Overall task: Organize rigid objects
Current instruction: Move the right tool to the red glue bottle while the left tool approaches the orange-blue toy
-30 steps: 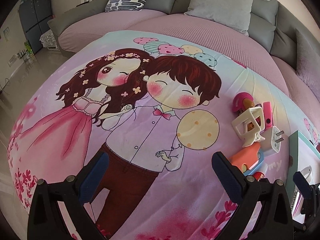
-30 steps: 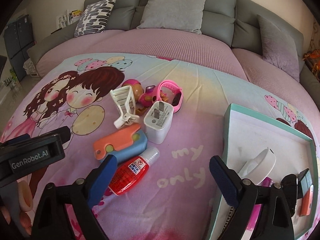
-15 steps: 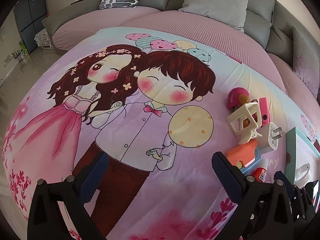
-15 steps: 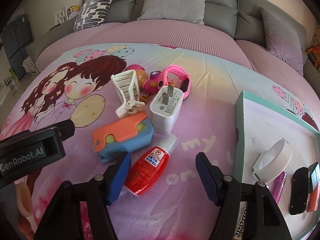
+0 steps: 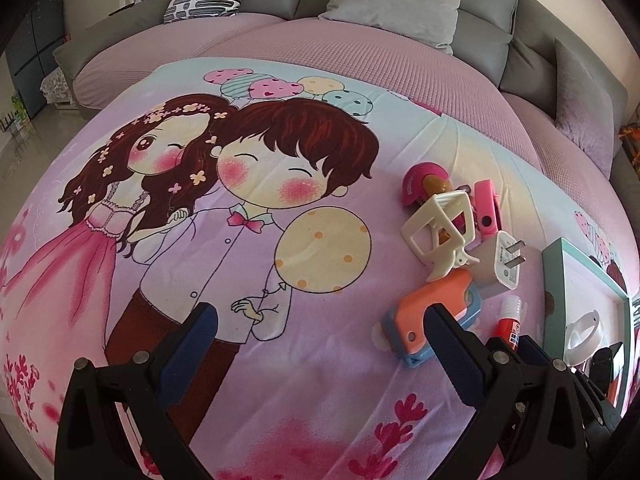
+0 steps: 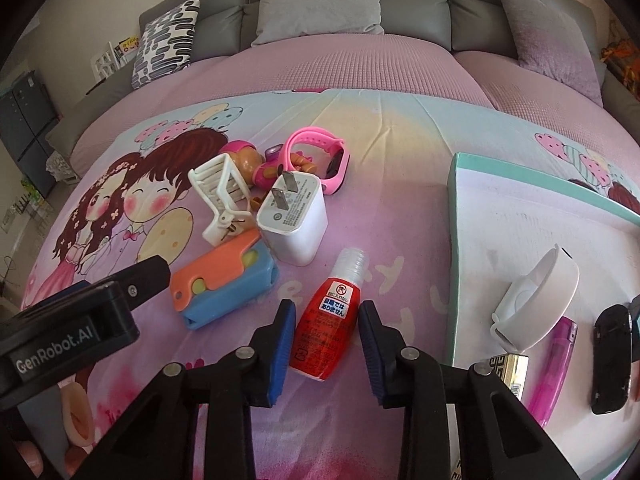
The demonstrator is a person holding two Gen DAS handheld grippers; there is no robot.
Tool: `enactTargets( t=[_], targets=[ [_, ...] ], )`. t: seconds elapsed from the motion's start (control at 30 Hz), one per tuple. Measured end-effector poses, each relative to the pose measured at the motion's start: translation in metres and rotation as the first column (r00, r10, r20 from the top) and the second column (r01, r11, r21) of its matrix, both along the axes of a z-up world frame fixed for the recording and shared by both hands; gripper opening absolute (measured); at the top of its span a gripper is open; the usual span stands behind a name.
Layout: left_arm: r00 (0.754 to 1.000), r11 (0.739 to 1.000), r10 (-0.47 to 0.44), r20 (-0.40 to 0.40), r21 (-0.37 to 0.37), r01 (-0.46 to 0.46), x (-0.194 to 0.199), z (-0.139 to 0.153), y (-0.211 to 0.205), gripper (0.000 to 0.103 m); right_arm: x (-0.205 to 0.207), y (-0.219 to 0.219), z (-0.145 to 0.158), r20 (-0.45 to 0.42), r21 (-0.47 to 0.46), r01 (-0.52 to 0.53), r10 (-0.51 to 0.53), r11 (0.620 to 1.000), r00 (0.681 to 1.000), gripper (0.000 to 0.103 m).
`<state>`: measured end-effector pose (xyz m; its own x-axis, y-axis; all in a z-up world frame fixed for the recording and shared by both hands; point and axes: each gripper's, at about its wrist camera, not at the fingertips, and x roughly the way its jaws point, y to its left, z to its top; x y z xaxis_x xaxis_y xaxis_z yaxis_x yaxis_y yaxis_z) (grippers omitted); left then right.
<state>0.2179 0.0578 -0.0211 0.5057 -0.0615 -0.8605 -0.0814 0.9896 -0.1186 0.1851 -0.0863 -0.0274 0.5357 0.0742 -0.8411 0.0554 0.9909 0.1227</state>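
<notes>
1. Left wrist view: the left hand-held gripper (image 5: 320, 354) hangs over the printed bedspread (image 5: 248, 264) with its jaws spread wide and nothing between them. The pile of small things lies ahead and to its right: an orange and blue case (image 5: 430, 314) just past its right finger, a white hair claw (image 5: 438, 232), a white plug adapter (image 5: 498, 266) and a pink toy figure (image 5: 420, 184) farther on. The red bottle (image 5: 508, 326) and the teal-rimmed tray (image 5: 554, 280) sit at the far right, partly hidden.

2. Right wrist view: the step in hand looks like picking up the red bottle (image 6: 328, 328). The right hand-held gripper (image 6: 326, 344) has just been closing; its jaws stand narrow, one on each side of the bottle's body, a thin gap showing on both sides, so the pads do not yet press. The bottle lies flat on the bedspread (image 6: 400, 208), cap pointing away. The tray (image 6: 454, 248) lies to the right, already holding a white band (image 6: 538, 300), a pink lighter (image 6: 556, 368) and a black item (image 6: 610, 360). The pink watch (image 6: 316, 156) lies beyond.

3. Next move, as I judge: finish closing squarely on the bottle, lift it, carry it right over the tray's rim, and set it on bare tray floor.
</notes>
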Motion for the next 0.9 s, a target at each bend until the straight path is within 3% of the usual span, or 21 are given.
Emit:
enactTargets(
  t=[0.43,0.9],
  targets=[
    [0.992,0.992,-0.124,-0.02,-0.013,0.124,0.008,-0.01,-0.031,0.102,-0.008,-0.012,0.001,-0.023,0.027,-0.004,0.004,1.0,1.0,0.033],
    [0.983,0.984,-0.176,-0.048,-0.017,0.175,0.017,-0.019,-0.055,0.102,-0.01,-0.011,0.001,-0.027,0.023,-0.023,0.023,0.999,0.999,0.033]
  ],
)
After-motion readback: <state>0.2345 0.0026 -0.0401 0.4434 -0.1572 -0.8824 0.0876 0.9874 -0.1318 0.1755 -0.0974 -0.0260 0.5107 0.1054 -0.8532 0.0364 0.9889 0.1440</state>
